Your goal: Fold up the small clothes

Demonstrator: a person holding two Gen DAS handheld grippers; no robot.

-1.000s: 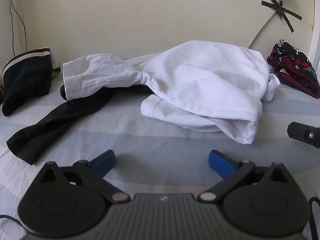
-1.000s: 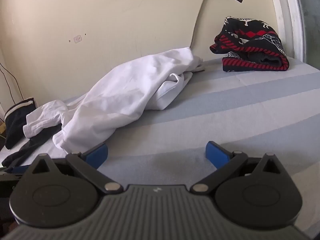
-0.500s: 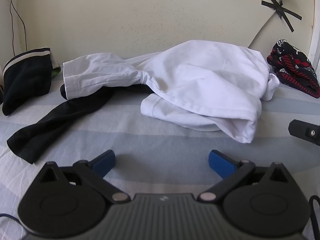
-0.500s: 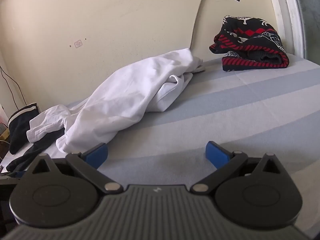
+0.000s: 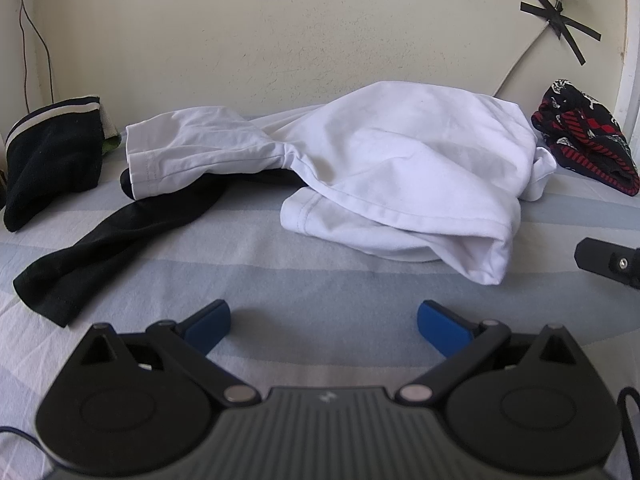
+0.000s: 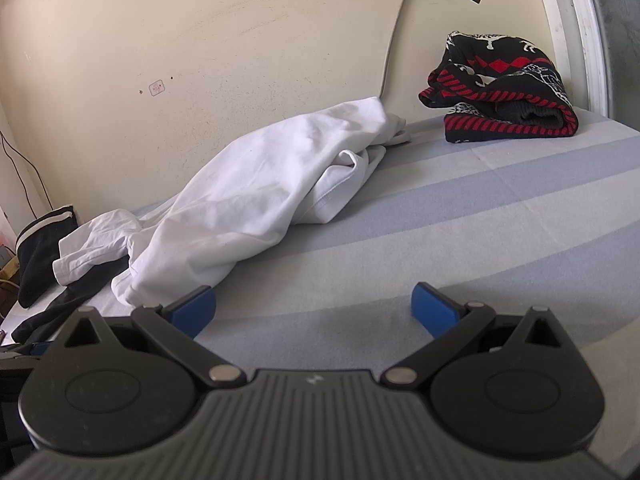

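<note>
A crumpled white shirt (image 5: 380,160) lies on the striped bed, one sleeve stretched to the left; it also shows in the right wrist view (image 6: 248,208). A black garment (image 5: 120,236) lies partly under that sleeve and trails toward the front left. My left gripper (image 5: 324,322) is open and empty, hovering over the sheet in front of the shirt. My right gripper (image 6: 314,310) is open and empty, its left pad (image 6: 192,310) close to the shirt's near hem. Part of the right gripper (image 5: 608,260) shows at the right edge of the left wrist view.
A folded black, red and white patterned sweater (image 6: 504,92) sits at the back right by the wall. A folded black garment with white stripes (image 5: 52,152) stands at the far left. The blue-striped sheet (image 6: 480,220) spreads to the right. The wall runs behind.
The right gripper has moved slightly left and nearer the shirt's near hem. The left gripper has barely moved. Both stay open.
</note>
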